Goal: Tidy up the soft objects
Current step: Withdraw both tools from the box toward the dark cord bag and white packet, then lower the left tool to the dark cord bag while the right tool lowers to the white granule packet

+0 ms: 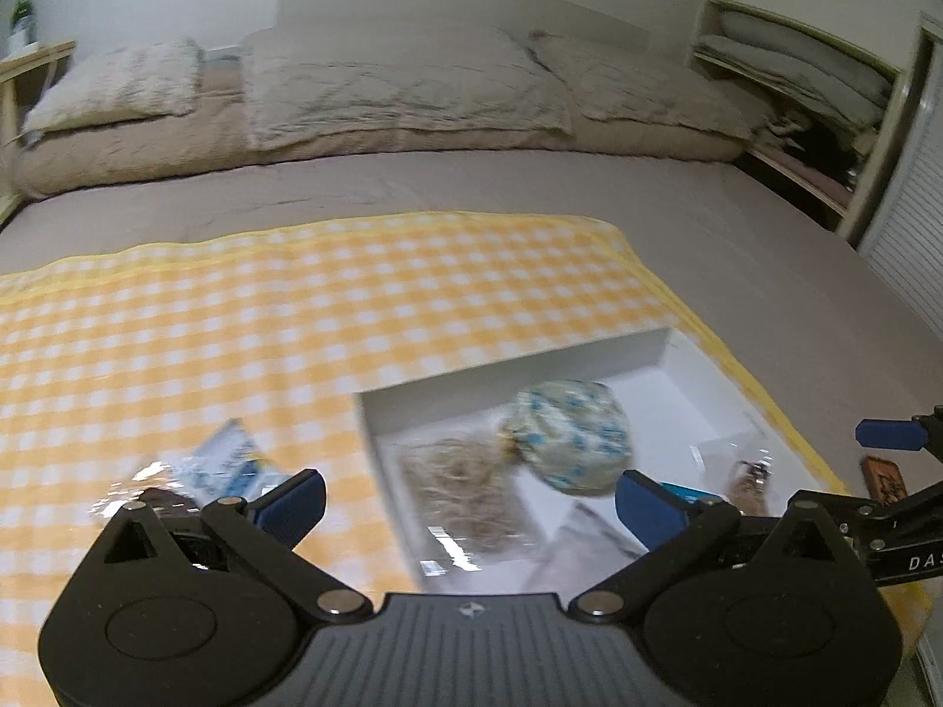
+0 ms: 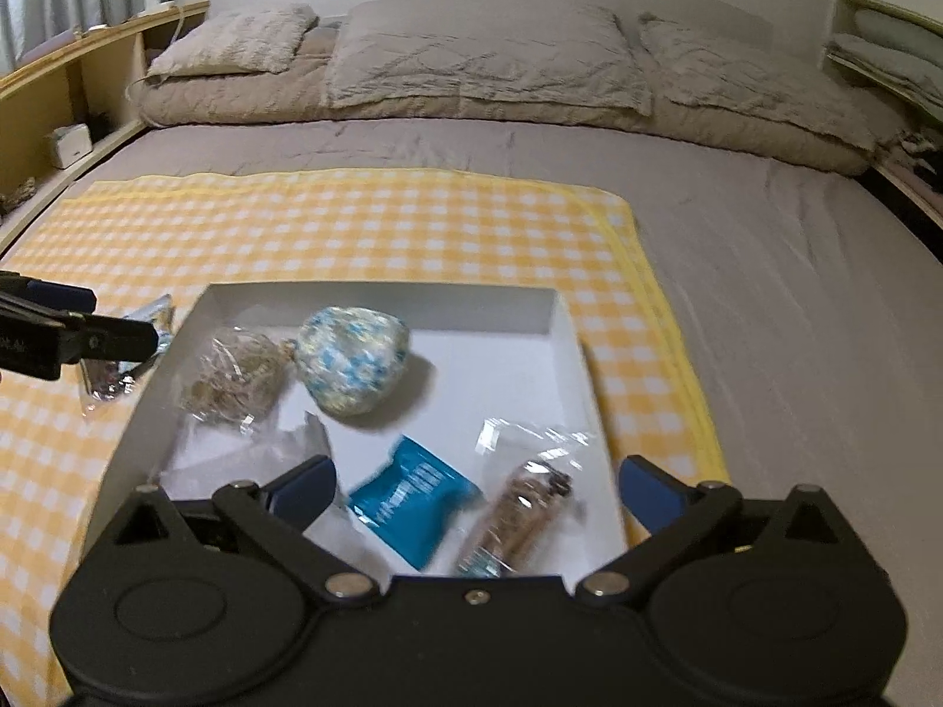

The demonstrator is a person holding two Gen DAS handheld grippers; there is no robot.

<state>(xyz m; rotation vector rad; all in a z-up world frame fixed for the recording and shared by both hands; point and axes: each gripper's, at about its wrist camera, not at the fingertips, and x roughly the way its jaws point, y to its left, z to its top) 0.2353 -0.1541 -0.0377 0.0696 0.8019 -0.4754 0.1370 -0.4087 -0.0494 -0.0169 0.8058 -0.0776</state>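
My right gripper (image 2: 477, 486) hung over the near end of the white box (image 2: 377, 309), jaws spread as wide as they go and nothing between the pads; below the gap lay a blue packet (image 2: 412, 498), flat on the box floor, and just right of it a brown item in a clear wrapper (image 2: 518, 521), tilted, its near end hidden behind my body; neither touched my fingers (image 2: 306, 489). Farther in sat a round bundle of pale cloth with blue flecks (image 2: 352, 359), well beyond my jaws, with a clear bag of tan strands (image 2: 233, 377) touching its left side; a crumpled clear bag (image 2: 294, 442) lay near my left finger.

My left gripper (image 1: 471, 501) was wide apart too, empty, pointing down at the box's left wall (image 1: 377, 448); the pale bundle (image 1: 566, 436) and the strand bag (image 1: 460, 483) showed between the pads but lay lower, apart from them; blur hid finer detail. Outside the box, on the yellow checked cloth (image 1: 236, 324) spread over the bed (image 1: 530, 188), a blue-and-white packet (image 1: 230, 459) lay just beyond my left finger, a shiny wrapper (image 1: 135, 489) beside it.
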